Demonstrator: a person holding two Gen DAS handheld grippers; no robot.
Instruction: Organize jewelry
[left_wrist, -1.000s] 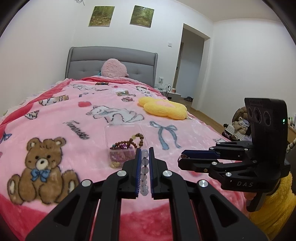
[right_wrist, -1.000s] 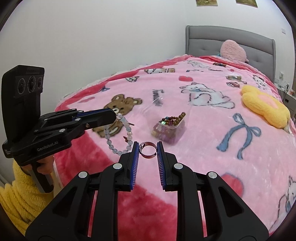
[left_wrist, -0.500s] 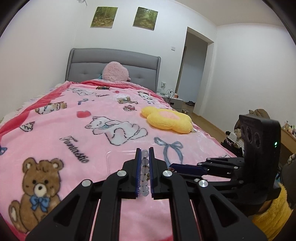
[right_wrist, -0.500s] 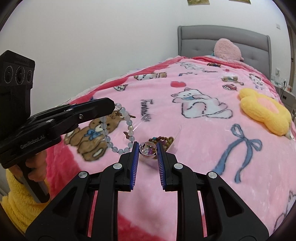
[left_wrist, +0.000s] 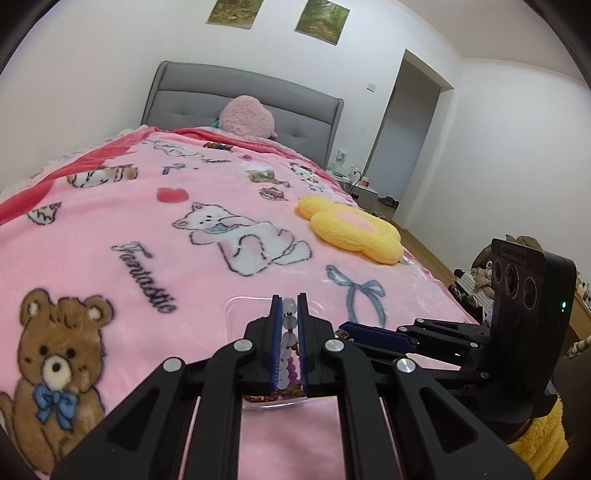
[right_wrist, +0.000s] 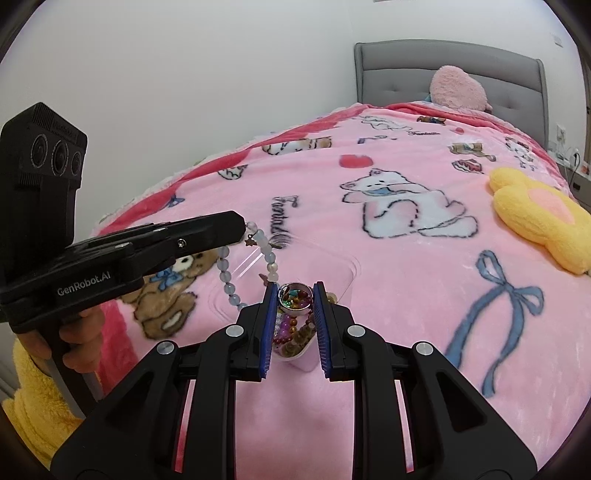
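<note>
Two pieces of jewelry hang over a clear plastic container (right_wrist: 295, 325) of beads on a bed's pink cartoon blanket (right_wrist: 406, 258), in what looks like the drop-off step of sorting. The left hand-held gripper (left_wrist: 290, 321), its jaws pressed together, clamps a pale beaded bracelet (right_wrist: 236, 273) whose loop dangles beside the container. The right hand-held gripper (right_wrist: 295, 299), jaws only narrowly apart, pinches a silver ring (right_wrist: 294, 297) directly above the beads already stored there. The next move likely calls for lowering each piece into the container's mouth and easing the jaws apart, ring first, while keeping the swinging bracelet from catching on the rim or the other tool.
</note>
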